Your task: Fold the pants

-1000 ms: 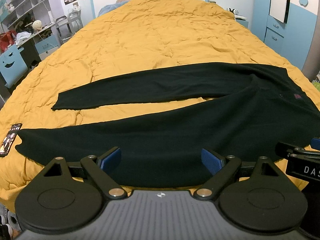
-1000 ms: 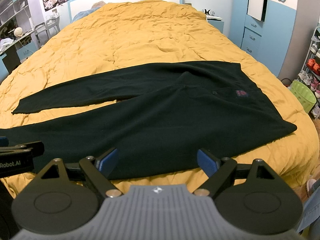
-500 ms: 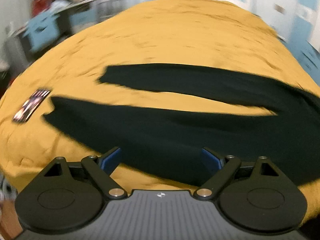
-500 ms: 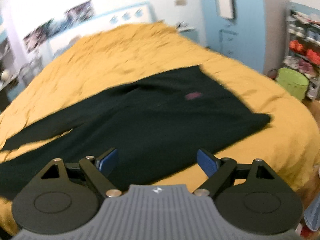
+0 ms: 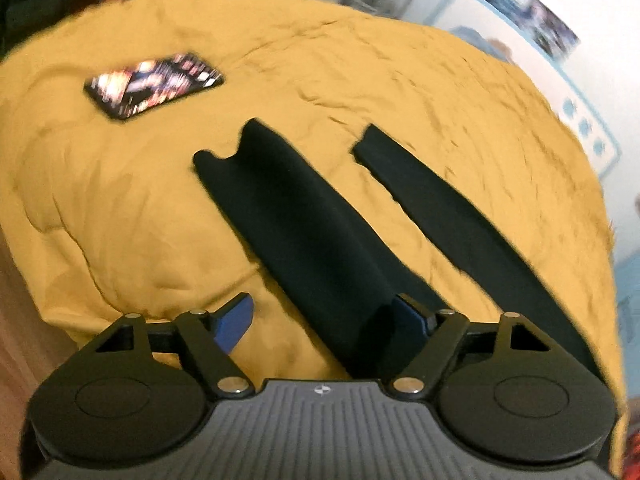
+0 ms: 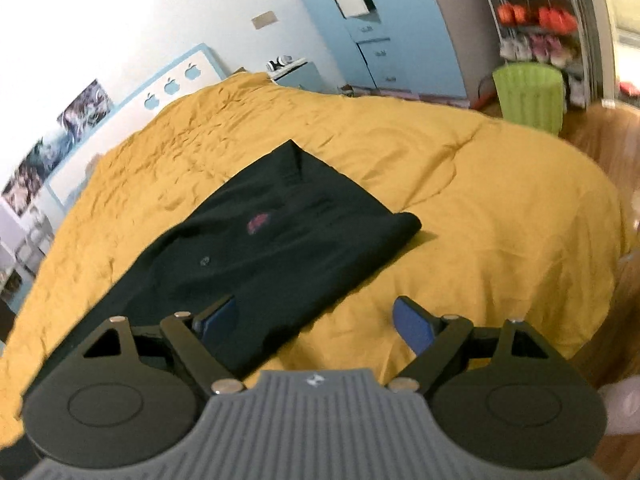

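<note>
Black pants lie flat on a yellow bedspread (image 5: 120, 208). The left wrist view shows the two legs side by side, the near leg (image 5: 304, 232) and the far leg (image 5: 452, 216), cuffs pointing away. My left gripper (image 5: 322, 312) hovers over the near leg's edge, its jaws closing, the cloth under the right finger but not pinched. In the right wrist view the waist end (image 6: 280, 236), with a small red label, lies ahead. My right gripper (image 6: 316, 318) is open above the pants' near edge, its left finger over the cloth.
A phone (image 5: 154, 84) lies on the bedspread beyond the cuffs. The bed's edge drops off at the left. A green bin (image 6: 528, 92), a blue wardrobe (image 6: 360, 40) and shoe shelves (image 6: 536, 20) stand past the bed's corner. A white headboard (image 6: 176, 80) closes the far end.
Both grippers rolled and moved apart along the pants: the left toward the cuffs, the right toward the waist, both lower. The left jaws have narrowed a little.
</note>
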`<act>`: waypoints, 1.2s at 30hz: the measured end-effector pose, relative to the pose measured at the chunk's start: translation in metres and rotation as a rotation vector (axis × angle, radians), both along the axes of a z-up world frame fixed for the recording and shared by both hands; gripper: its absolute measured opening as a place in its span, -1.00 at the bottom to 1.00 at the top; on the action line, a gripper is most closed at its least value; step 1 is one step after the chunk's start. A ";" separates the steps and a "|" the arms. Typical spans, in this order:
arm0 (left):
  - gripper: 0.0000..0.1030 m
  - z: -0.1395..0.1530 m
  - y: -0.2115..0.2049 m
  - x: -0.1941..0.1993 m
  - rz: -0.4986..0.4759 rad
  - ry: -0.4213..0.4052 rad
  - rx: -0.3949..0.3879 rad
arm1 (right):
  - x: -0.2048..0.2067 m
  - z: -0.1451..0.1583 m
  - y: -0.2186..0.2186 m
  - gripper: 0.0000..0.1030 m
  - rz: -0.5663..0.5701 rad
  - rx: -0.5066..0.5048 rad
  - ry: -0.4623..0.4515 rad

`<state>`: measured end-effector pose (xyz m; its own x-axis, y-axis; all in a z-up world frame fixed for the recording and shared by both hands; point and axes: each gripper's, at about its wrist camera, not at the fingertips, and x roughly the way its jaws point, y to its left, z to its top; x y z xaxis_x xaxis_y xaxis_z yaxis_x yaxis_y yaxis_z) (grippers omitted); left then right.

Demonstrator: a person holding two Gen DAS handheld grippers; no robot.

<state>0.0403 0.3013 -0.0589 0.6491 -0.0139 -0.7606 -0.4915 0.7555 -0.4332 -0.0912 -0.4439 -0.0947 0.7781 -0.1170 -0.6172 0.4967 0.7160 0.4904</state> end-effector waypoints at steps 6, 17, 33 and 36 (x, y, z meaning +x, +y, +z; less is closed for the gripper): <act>0.77 -0.013 0.022 0.006 0.040 -0.057 -0.111 | 0.009 -0.007 -0.010 0.38 -0.029 0.060 -0.014; -0.86 -0.010 0.017 0.004 0.069 -0.099 -0.077 | -0.002 -0.014 -0.036 -0.28 -0.105 0.200 -0.057; -0.90 0.000 0.015 0.009 0.065 -0.123 -0.069 | -0.012 -0.029 -0.048 -0.56 -0.174 0.397 -0.112; -0.90 0.000 0.014 0.009 0.066 -0.122 -0.068 | -0.011 -0.028 -0.053 -1.00 -0.201 0.407 -0.106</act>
